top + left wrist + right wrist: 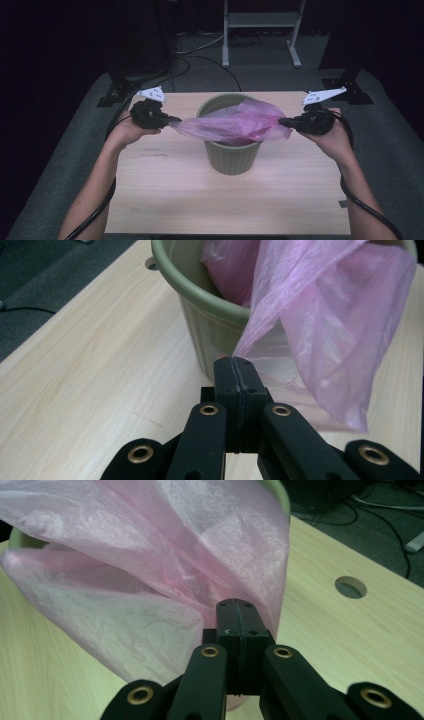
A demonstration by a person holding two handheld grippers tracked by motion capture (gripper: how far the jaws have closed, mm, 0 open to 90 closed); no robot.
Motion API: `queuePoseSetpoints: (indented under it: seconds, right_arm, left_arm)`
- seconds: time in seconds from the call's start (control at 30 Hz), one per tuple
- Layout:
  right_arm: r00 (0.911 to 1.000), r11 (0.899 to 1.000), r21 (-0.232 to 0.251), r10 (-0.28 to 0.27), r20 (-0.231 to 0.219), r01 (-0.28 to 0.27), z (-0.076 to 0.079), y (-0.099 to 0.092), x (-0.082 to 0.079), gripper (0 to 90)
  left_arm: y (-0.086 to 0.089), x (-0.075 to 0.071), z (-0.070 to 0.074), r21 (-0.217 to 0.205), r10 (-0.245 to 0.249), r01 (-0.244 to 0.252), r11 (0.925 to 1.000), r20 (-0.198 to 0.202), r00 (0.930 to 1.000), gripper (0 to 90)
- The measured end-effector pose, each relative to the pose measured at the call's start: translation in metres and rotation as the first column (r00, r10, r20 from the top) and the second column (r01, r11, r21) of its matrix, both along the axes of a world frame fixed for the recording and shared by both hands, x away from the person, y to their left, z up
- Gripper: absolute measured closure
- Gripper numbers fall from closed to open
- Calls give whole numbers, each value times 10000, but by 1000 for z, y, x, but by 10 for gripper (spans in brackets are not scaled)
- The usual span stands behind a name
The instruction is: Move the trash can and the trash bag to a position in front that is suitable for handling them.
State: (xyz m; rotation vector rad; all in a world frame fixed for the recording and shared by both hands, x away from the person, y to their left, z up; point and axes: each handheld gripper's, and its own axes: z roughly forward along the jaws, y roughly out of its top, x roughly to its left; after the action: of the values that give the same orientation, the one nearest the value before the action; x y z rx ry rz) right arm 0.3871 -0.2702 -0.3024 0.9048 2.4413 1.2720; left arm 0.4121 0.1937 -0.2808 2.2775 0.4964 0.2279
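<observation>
A green ribbed bin [231, 156] stands at the middle of the wooden table [165, 200]. A thin pink plastic bag [235, 122] is stretched across its mouth, part of it hanging inside. My left gripper [176, 120] is shut on the bag's left edge, left of the bin. My right gripper [282, 121] is shut on the bag's right edge. In the left gripper view the closed jaws pinch the pink bag [320, 325] beside the bin [210, 325]. In the right gripper view the bag [150, 570] billows over the closed jaws and hides most of the bin.
A round hole [350, 587] is cut in the table near its far corner. Grey carpet [395, 145] surrounds the table. Black stand feet [350, 90] and a white frame [260, 35] stand beyond the far edge, with cables on the floor.
</observation>
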Motion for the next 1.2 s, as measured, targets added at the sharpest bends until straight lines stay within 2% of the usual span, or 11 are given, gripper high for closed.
queuePoseSetpoints:
  seconds: [0.37,0.53,0.63,0.9,0.97,1.2]
  right_arm:
    - [9999,9998,220,16,-127,-13,-14,5,6,900]
    - [9999,9998,180,-1,-167,4,-17,11,8,900]
    - [9999,9998,206,-37,-143,40,-18,12,9,900]
    - [9998,9997,183,-150,-113,152,-20,14,11,900]
    - [9997,9996,183,-208,-126,211,-21,15,11,900]
    - [9994,9997,7,244,-244,-244,-25,23,10,900]
  left_arm:
    - [-10,5,-8,115,76,-77,9999,47,10000,900]
    - [-23,8,-16,260,134,-138,9996,129,9998,900]
    - [-30,11,-21,492,165,-172,9986,156,9997,900]
    - [-43,15,-26,427,180,-190,9989,248,9995,900]
    - [-45,16,-27,546,173,-188,9983,274,9995,900]
    - [-49,12,-28,703,-114,90,9975,336,9994,900]
